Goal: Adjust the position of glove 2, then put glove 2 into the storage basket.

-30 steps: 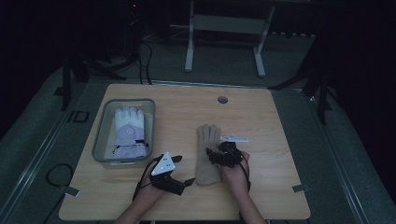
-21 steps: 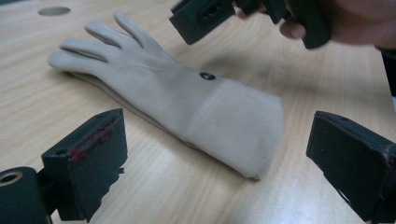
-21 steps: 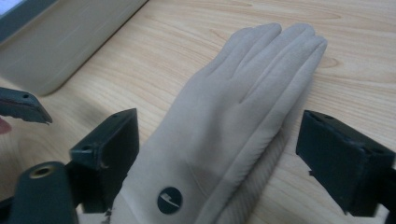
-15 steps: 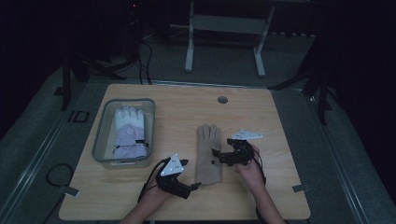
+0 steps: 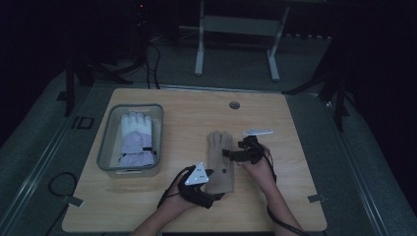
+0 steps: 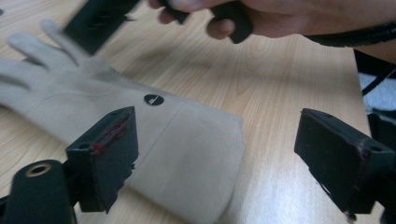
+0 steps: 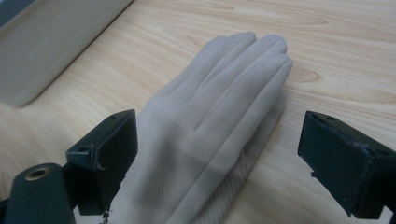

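A beige glove (image 5: 221, 162) lies flat on the wooden table (image 5: 295, 118), fingers pointing away from the person. My left gripper (image 5: 212, 178) is open at the glove's cuff (image 6: 196, 154), jaws wide, one over the cuff and one over bare wood. My right gripper (image 5: 231, 154) is open at the glove's right edge; in the right gripper view its jaws straddle the glove's fingers (image 7: 233, 88) with nothing gripped. A small dark round logo (image 6: 153, 99) marks the glove's back. The other hand and its gripper (image 6: 219, 14) show beyond the glove.
A grey bin (image 5: 105, 147) at the table's left holds a white and lavender glove (image 5: 135, 137). Its corner (image 7: 42, 51) appears in the right gripper view. A round cable hole (image 5: 234, 105) sits near the far edge. Bare wood lies right of the glove.
My right gripper moved up and right off the glove, then settled back at its right edge. My left gripper slid right toward the cuff.
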The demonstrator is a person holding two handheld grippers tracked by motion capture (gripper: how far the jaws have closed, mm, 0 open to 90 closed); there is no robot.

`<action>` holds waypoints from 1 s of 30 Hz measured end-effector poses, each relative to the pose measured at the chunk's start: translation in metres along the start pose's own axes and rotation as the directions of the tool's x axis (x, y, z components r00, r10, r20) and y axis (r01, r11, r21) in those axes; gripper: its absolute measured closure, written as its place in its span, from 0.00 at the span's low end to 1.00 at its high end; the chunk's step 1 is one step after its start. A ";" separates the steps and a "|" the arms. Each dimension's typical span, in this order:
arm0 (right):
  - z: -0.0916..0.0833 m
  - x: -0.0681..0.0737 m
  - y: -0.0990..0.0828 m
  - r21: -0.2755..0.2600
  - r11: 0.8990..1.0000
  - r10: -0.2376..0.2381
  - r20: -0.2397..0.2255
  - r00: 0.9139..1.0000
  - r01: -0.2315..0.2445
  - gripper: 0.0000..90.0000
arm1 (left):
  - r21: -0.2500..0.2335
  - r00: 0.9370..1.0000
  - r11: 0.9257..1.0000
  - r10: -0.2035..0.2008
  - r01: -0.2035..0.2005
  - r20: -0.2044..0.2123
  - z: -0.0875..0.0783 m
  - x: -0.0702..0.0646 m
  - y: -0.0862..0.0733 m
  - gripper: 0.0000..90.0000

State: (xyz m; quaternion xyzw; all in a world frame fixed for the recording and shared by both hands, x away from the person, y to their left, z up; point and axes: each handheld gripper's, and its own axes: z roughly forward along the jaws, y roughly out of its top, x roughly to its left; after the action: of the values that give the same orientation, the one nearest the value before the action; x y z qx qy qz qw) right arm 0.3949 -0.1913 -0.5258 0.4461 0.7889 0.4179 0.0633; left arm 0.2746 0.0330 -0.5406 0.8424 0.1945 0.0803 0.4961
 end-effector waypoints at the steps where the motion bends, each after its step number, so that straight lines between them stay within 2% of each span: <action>1: 0.003 -0.002 0.001 0.001 1.000 0.009 -0.005 1.000 -0.009 0.13 | 0.018 1.000 1.000 0.017 -0.017 0.003 0.003 -0.001 0.001 0.16; 6: 0.020 -0.007 0.002 0.038 0.999 0.008 0.026 1.000 -0.009 0.18 | 0.104 0.998 0.993 0.058 -0.060 0.028 0.021 -0.002 0.004 0.21; 8: 0.027 -0.008 -0.002 0.058 0.998 -0.012 0.044 0.999 0.009 0.21 | 0.148 0.997 0.986 0.075 -0.078 0.023 0.027 -0.003 0.003 0.24; 9: 0.029 -0.008 -0.004 0.075 0.996 -0.043 0.050 0.998 0.039 0.24 | 0.157 0.997 0.984 0.078 -0.081 0.024 0.029 -0.002 0.002 0.24; 10: 0.030 -0.008 -0.005 0.075 0.996 -0.051 0.047 0.998 0.047 0.26 | 0.171 0.996 0.982 0.083 -0.085 0.019 0.030 -0.002 0.002 0.26; 15: 0.031 -0.006 -0.006 0.094 0.994 -0.054 -0.013 0.998 0.055 0.52 | 0.197 0.997 0.977 0.075 -0.078 0.020 0.032 0.003 -0.001 0.33; 16: 0.031 -0.005 -0.005 0.100 0.993 -0.060 -0.013 0.998 0.061 0.61 | 0.201 0.998 0.977 0.069 -0.071 0.015 0.032 0.004 0.000 0.35; 17: 0.030 -0.003 -0.005 0.107 0.991 -0.080 -0.011 0.997 0.080 0.68 | 0.199 0.998 0.978 0.064 -0.066 0.017 0.032 0.005 0.000 0.36; 19: 0.029 0.006 -0.004 0.110 0.984 -0.139 0.015 0.990 0.137 0.74 | 0.210 0.997 0.975 0.077 -0.077 0.008 0.032 0.005 0.000 0.38; 20: 0.029 0.010 -0.005 0.110 0.979 -0.177 0.043 0.983 0.172 0.75 | 0.214 0.996 0.973 0.083 -0.084 0.011 0.032 0.004 0.000 0.38; 22: 0.029 0.017 -0.007 0.103 0.971 -0.223 0.078 0.972 0.215 0.76 | 0.226 0.995 0.969 0.103 -0.102 0.008 0.033 0.003 0.000 0.38; 24: 0.029 0.017 -0.007 0.097 0.974 -0.212 0.082 0.974 0.204 0.77 | 0.234 0.991 0.964 0.131 -0.127 -0.002 0.034 0.001 -0.001 0.38; 26: 0.028 0.016 -0.008 0.090 0.978 -0.193 0.075 0.978 0.187 0.77 | 0.250 0.986 0.956 0.164 -0.154 -0.020 0.035 -0.002 0.000 0.40; 28: 0.028 0.016 -0.008 0.092 0.978 -0.195 0.077 0.978 0.188 0.77 | 0.266 0.980 0.947 0.196 -0.180 -0.034 0.036 -0.004 0.000 0.43; 30: 0.029 0.018 -0.007 0.093 0.977 -0.198 0.082 0.977 0.190 0.77 | 0.268 0.979 0.946 0.198 -0.180 -0.041 0.036 -0.006 0.000 0.44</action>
State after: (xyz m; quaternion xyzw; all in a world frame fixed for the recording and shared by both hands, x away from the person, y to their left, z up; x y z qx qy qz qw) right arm 0.3933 -0.1626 -0.5447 0.3876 0.8419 0.3555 0.1207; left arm 0.2814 0.0018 -0.5578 0.9123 0.1384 0.1291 0.3631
